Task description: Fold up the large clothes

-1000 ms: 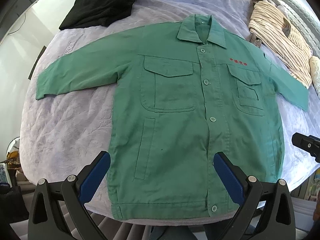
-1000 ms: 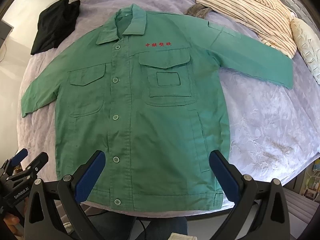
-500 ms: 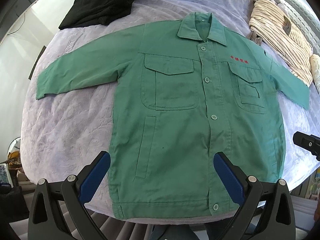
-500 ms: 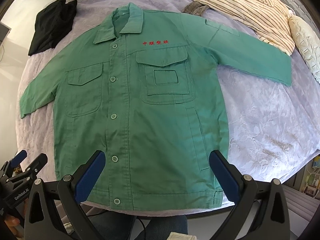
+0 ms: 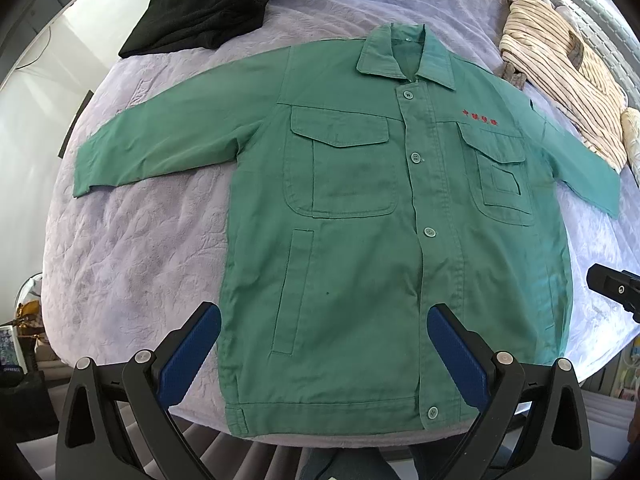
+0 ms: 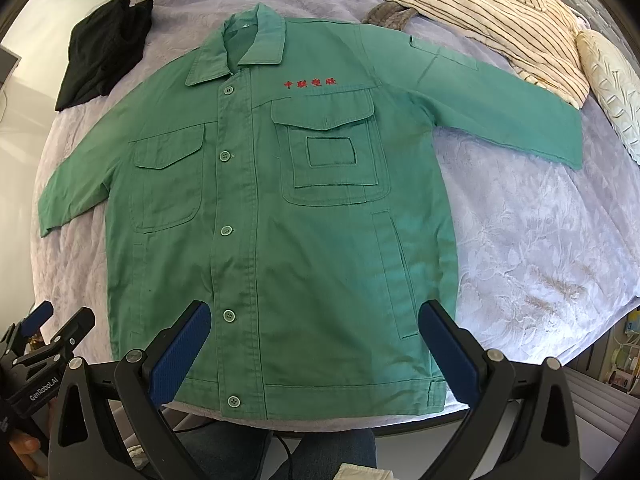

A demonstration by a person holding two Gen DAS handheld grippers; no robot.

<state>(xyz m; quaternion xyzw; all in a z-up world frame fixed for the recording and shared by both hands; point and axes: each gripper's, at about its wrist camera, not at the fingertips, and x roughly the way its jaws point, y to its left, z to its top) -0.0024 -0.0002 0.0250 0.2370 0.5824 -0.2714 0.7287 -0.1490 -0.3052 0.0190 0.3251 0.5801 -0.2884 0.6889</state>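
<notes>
Lying flat and buttoned on the lavender quilted bedspread (image 5: pixel 132 248), the green cotton work jacket (image 5: pixel 360 264) fills the centre, collar at 12 o'clock, hem at 6 o'clock, sleeves spread toward 9 and 3 o'clock. The left gripper (image 5: pixel 324 344) and the right gripper (image 6: pixel 314 338) both hover above the hem, jaws spread wide, holding nothing. The fabric appears a medium-weight woven twill: soft, non-slippery, likely to crease cleanly. Recommended holds are the sleeve cuff (image 6: pixel 560 144) and the shoulder seam, pinching a single layer. Black folded clothing (image 5: pixel 204 0) lies at 11 o'clock, a striped garment (image 6: pixel 492 12) at 1 o'clock.
</notes>
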